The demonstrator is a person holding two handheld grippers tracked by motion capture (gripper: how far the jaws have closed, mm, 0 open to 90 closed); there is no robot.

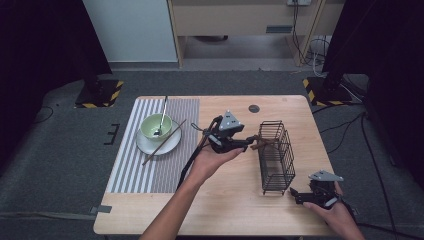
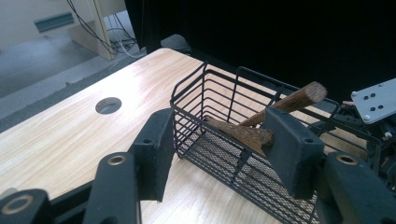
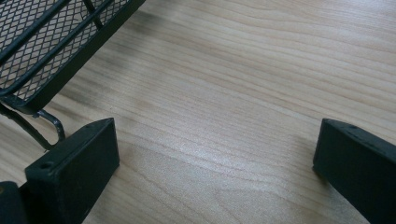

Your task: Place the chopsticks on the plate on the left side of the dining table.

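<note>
A desk point(image 1: 240, 200) is carrying everything. On its left part a striped mat point(image 1: 145, 170) is lying, and on the mat a plate point(image 1: 150, 146) is sitting with a bowl point(image 1: 150, 126) on top. A spoon point(image 1: 162, 117) is standing in the bowl, its handle pointing toward the far edge, and a stick point(image 1: 165, 142) is leaning across the plate's right rim. To the right of the mat, a wire basket point(image 1: 275, 155) is standing on the desk. The left gripper point(image 1: 245, 145) is hovering at the basket's left side, with wooden sticks point(image 2: 261, 128) resting over the basket's rim. Behind it, a hole point(image 1: 254, 108) is sitting near the desk's far edge. The right gripper point(image 1: 296, 195) is resting just right of the basket's near corner.
</note>
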